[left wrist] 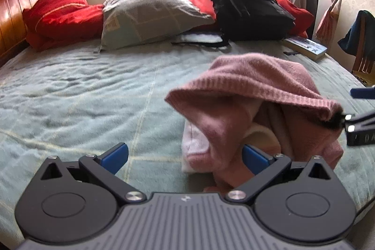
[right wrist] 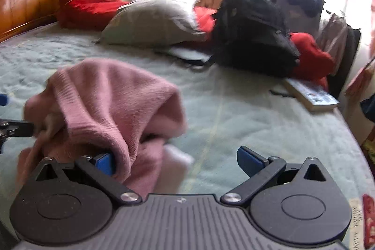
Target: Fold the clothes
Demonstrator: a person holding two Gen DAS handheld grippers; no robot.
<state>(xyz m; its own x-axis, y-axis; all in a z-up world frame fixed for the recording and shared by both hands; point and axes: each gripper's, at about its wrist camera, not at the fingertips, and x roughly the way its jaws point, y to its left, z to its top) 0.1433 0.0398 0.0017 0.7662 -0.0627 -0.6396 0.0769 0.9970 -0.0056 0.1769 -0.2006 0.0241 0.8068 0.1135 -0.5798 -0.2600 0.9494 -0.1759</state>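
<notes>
A pink knitted sweater (left wrist: 255, 107) is bunched in a raised heap on the pale green bedspread (left wrist: 82, 95). My left gripper (left wrist: 185, 156) is open just in front of it; the cloth drapes over its right finger (left wrist: 255, 158). The right gripper's finger shows at the right edge of this view, touching the ribbed hem. In the right wrist view the sweater (right wrist: 110, 104) hangs over my right gripper's left finger (right wrist: 104, 162). My right gripper (right wrist: 178, 161) stands wide open. The left gripper's tip shows at that view's left edge against the cloth.
A grey pillow (left wrist: 150, 13), red pillows (left wrist: 61, 13) and a black backpack (left wrist: 248, 6) lie along the far side of the bed. A book (left wrist: 307, 47) sits near the far right corner. A wooden headboard (left wrist: 14, 6) is at left, a clothes rack by the window.
</notes>
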